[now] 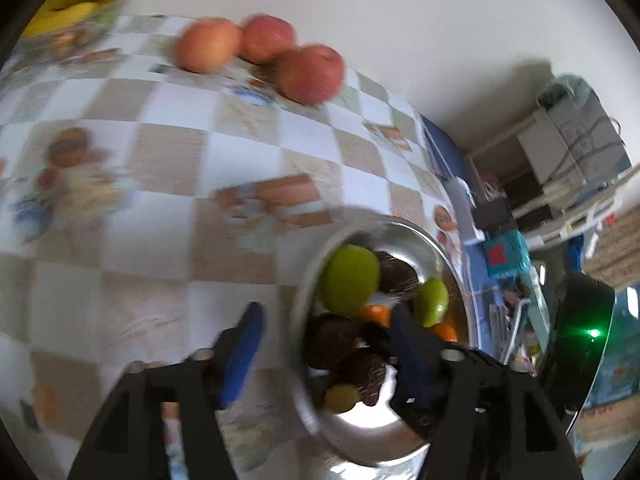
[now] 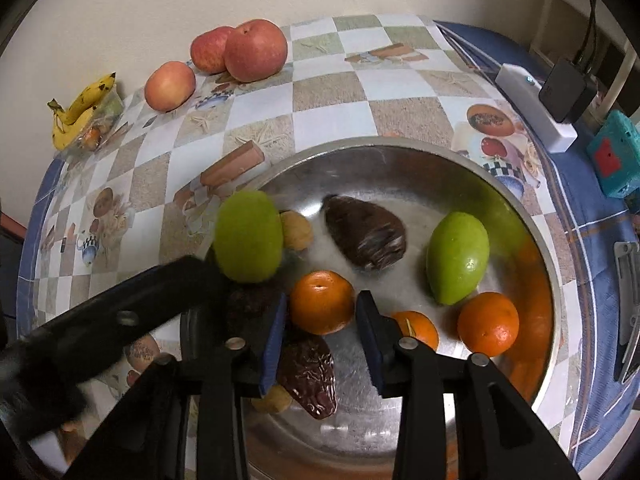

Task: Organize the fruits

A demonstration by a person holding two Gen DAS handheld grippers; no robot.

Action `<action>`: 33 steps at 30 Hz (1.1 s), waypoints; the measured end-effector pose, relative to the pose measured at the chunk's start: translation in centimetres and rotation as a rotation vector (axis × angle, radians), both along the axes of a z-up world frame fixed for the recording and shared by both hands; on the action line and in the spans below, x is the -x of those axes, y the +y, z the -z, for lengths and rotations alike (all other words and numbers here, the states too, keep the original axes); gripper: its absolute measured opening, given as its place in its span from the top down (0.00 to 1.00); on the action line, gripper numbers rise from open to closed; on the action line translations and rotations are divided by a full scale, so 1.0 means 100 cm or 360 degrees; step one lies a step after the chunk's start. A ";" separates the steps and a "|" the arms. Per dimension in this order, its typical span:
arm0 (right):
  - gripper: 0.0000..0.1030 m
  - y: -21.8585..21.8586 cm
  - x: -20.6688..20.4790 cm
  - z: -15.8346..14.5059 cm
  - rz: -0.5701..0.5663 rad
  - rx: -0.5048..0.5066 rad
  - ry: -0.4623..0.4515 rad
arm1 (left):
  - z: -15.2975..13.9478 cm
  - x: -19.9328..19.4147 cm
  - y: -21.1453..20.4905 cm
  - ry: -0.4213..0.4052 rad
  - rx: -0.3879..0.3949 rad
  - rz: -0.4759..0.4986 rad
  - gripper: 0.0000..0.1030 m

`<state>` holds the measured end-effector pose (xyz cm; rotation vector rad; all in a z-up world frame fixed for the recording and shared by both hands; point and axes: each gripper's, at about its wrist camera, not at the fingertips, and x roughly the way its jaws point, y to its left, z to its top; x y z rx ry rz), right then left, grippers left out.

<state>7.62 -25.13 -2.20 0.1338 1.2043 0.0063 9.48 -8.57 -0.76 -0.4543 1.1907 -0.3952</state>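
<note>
Right gripper (image 2: 320, 312) jaws parted, straddling orange (image 2: 322, 302) in metal bowl (image 2: 536, 224), not clamped. Left gripper (image 1: 324, 320) spread wide, empty, straddling bowl rim.

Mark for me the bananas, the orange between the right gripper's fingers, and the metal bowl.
bananas (image 2: 80, 108): right wrist view, middle of the yellow bunch.
orange (image 2: 322, 302): right wrist view, top of its peel.
metal bowl (image 2: 400, 148): right wrist view, far rim.

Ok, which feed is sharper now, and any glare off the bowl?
Right wrist view is sharp; the bowl shows only soft sheen. Left wrist view is motion-smeared: apples and cloth blur, with a bright glare patch on the bowl floor.
</note>
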 end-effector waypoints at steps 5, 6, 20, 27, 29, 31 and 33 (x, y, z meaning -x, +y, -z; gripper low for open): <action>0.41 0.007 0.016 -0.008 -0.0020 0.0056 -0.0044 | -0.008 0.026 0.034 -0.0072 -0.0339 -0.0147 0.00; 0.39 0.010 0.021 -0.010 -0.0032 0.0065 -0.0059 | -0.009 0.033 0.042 -0.0090 -0.0396 -0.0176 0.00; 0.06 0.019 0.072 -0.032 -0.0044 0.0109 -0.0223 | -0.010 0.086 0.085 -0.0077 -0.0599 -0.0296 0.00; 0.06 0.016 0.078 -0.034 -0.0031 0.0096 -0.0227 | -0.015 0.088 0.076 -0.0095 -0.0693 -0.0297 0.00; 0.06 0.017 0.077 -0.033 -0.0036 0.0095 -0.0223 | -0.016 0.088 0.075 -0.0094 -0.0712 -0.0300 0.00; 0.06 0.018 0.077 -0.032 -0.0043 0.0090 -0.0215 | -0.017 0.087 0.075 -0.0093 -0.0731 -0.0302 0.00; 0.06 0.019 0.076 -0.031 -0.0049 0.0100 -0.0210 | -0.017 0.087 0.075 -0.0101 -0.0725 -0.0294 0.00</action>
